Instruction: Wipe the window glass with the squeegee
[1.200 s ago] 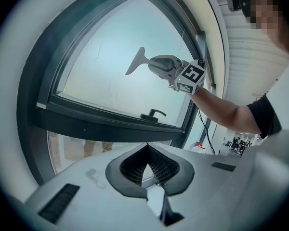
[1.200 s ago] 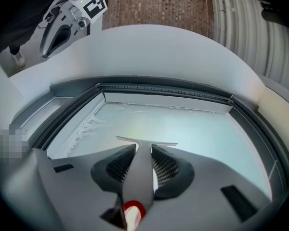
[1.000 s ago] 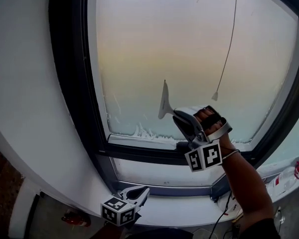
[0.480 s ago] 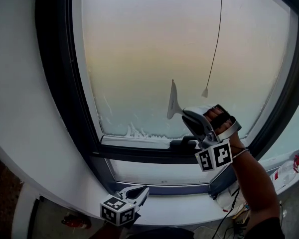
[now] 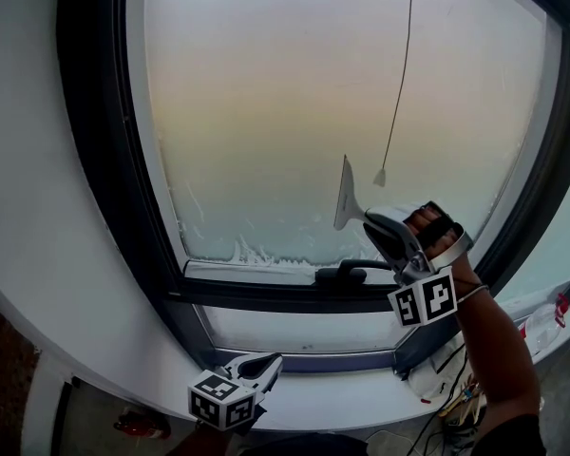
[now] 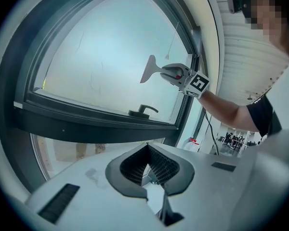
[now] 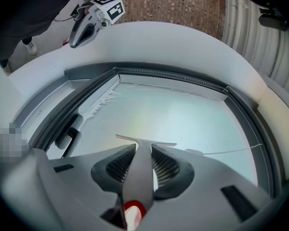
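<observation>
my right gripper (image 5: 378, 224) is closed tight on the handle of the squeegee (image 5: 346, 194). in the right gripper view the grey handle fills the gap between both pads (image 7: 119, 163). the blade stands nearly upright in the lower part of the window glass (image 5: 285, 103), right of the centre, and seems to lie on the pane.

just right of the blade top hangs the small weight of a thin pull cord (image 5: 398, 74), which comes down from the upper edge of the frame. under the blade is the dark window handle (image 5: 348, 273), lying on the lower bar of the dark window frame (image 5: 93, 160). along the lower left edge of the glass there is a white foamy line (image 5: 239, 252). above and left of the blade the pane is wide and free up to the frame.

my left gripper (image 5: 269, 363) is low in the picture, over the white sill (image 5: 114, 345), well apart from the glass. its jaws are together and hold nothing.

at the lower right edge a clear bottle (image 5: 545, 327) with a red top lies on the sill. i cannot tell what is inside.
</observation>
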### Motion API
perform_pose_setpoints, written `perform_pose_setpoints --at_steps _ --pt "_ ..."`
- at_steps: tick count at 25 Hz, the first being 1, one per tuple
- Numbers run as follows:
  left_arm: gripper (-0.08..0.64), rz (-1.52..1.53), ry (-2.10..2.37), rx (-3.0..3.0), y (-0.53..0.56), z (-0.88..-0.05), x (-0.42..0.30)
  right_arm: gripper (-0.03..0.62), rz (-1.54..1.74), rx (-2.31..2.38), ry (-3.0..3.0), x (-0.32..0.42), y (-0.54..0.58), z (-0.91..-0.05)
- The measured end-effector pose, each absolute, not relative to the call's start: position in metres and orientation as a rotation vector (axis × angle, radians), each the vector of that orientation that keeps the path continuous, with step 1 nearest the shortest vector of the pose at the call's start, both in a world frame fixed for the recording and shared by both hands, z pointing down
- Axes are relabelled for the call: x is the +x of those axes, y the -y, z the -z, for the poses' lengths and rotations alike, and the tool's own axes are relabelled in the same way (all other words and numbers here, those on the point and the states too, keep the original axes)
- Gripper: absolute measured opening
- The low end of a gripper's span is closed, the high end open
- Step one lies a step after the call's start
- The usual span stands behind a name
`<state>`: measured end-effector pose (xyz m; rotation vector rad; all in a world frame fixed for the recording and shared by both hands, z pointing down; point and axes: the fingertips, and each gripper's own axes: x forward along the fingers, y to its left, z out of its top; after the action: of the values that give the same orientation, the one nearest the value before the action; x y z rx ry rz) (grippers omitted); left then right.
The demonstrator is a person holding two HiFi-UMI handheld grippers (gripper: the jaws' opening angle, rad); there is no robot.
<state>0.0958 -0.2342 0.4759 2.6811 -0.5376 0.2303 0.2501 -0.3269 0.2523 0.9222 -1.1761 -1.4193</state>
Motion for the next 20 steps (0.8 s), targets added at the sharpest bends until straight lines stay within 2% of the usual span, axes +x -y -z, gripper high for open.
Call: perform_pose_setpoints --at_steps 20 --pt "0.000 -0.205 0.514 2.703 0.235 -0.473 0.098 0.094 1.370 0.971 1.143 0.271 0.318 -0.255"
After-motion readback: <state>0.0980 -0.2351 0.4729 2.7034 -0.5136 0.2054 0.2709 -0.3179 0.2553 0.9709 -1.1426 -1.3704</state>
